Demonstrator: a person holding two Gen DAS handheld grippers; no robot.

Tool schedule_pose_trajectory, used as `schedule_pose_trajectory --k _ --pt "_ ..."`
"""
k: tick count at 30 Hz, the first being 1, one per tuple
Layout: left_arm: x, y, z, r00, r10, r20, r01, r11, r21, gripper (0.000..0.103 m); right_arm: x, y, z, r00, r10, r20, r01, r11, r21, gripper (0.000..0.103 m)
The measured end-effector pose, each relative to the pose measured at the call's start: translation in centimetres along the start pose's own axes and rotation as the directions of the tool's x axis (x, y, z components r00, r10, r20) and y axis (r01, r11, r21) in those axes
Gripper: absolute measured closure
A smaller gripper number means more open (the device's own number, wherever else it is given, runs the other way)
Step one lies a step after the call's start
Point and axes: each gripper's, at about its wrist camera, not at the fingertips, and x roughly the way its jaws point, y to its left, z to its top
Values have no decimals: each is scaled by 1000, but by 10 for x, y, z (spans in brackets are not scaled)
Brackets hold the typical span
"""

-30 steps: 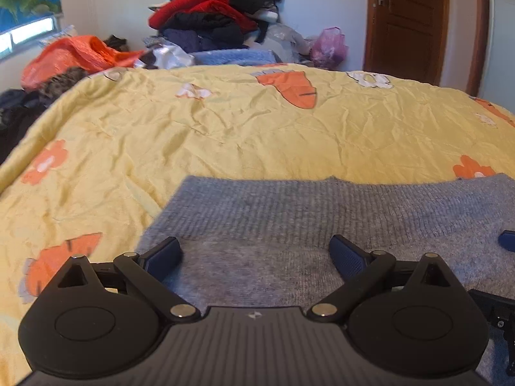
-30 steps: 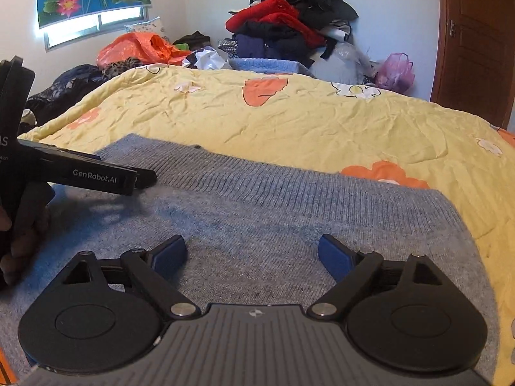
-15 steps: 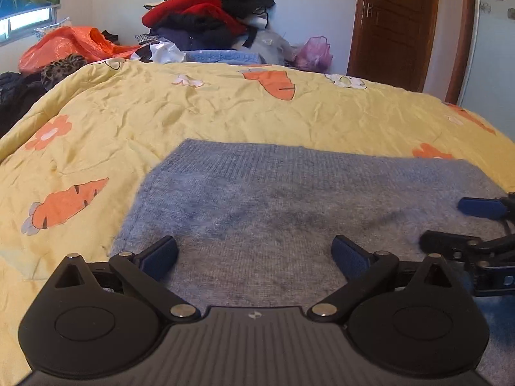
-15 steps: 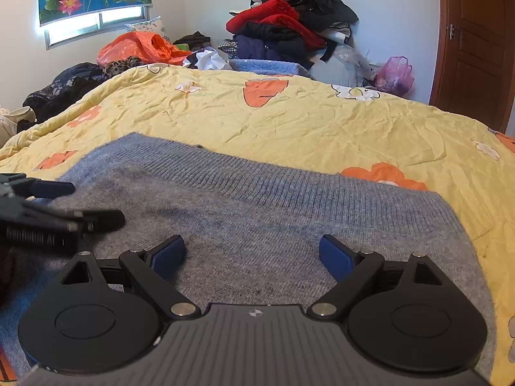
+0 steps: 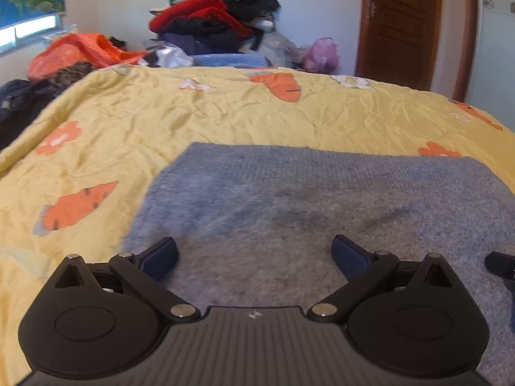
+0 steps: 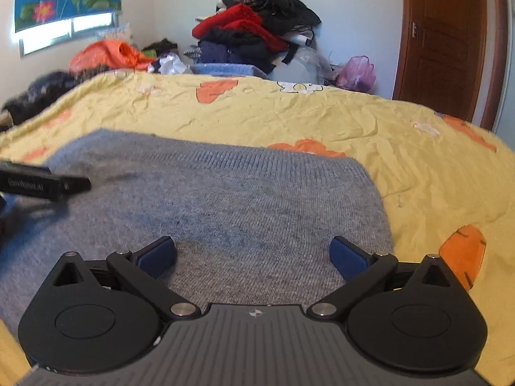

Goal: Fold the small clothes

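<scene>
A grey knitted garment (image 5: 315, 199) lies flat on the yellow bedspread (image 5: 225, 112), its ribbed hem at the far side. It also shows in the right wrist view (image 6: 231, 199). My left gripper (image 5: 254, 254) is open and empty, low over the garment's near left part. My right gripper (image 6: 252, 252) is open and empty over the garment's near right part. The left gripper's tip (image 6: 45, 183) shows at the left edge of the right wrist view. The right gripper's tip (image 5: 500, 263) shows at the right edge of the left wrist view.
A tall pile of red, black and dark clothes (image 5: 212, 22) stands past the bed's far edge, with orange fabric (image 5: 80, 51) and dark clothes (image 5: 19, 99) at the left. A pink bag (image 5: 322, 54) and a wooden door (image 5: 399, 25) are at the far right.
Both grippers stayed open. The left gripper drew back and swung left over the garment. The right gripper shifted right, so the garment's right edge is now nearer its fingers.
</scene>
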Motion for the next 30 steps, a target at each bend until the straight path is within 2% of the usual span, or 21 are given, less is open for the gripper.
schedule_pose_trajectory --k 3,8,11,13,16,18,20,23,25,26,27,28,29,30 --pt "-28 11 -16 999 34 12 -34 998 -47 0 -3 4 -1 1000 -10 6 11 1000 -14 0" --pt "-96 47 -56 1000 -4 22 8 984 -176 0 -4 2 1 1000 1 11 -1 1000 3 0" --pt "-123 69 -81 999 -39 -1 37 953 -302 0 -3 2 1 1000 1 11 -1 1000 4 0" --pt "-128 79 -97 997 -72 -28 55 917 -396 0 -3 2 1 1000 3 12 -3 1000 7 0" --pt "-135 78 -104 994 -106 18 102 880 -464 0 -3 2 1 1000 3 13 -3 1000 7 0" --pt "-130 76 -100 979 -198 50 196 833 -518 0 -3 2 1 1000 4 13 -4 1000 8 0" --pt "-119 76 -96 958 -278 76 269 768 -582 0 -3 2 2 1000 5 14 -5 1000 10 0" --pt "-105 83 -90 957 -270 104 267 687 -676 1 -4 1 1 1000 7 17 -7 1000 14 0" --pt "-98 91 -88 956 -266 123 266 609 -747 1 -5 1 1 1000 9 19 -9 1000 19 0" --pt "-96 94 -88 958 -258 128 260 584 -769 2 -5 0 1 1000 10 19 -10 1000 20 0" --pt "-94 96 -87 963 -240 119 240 574 -783 12 -5 0 1 1000 10 19 -10 1000 20 0" --pt "-93 95 -85 969 -226 102 217 580 -785 35 -5 0 1 1000 10 20 -11 1000 20 0" --pt "-90 95 -84 974 -213 71 188 597 -780 59 -5 0 1 1000 11 20 -12 1000 21 0" --pt "-88 93 -83 980 -193 41 154 620 -770 67 -5 -1 0 1000 13 21 -14 1000 24 0"
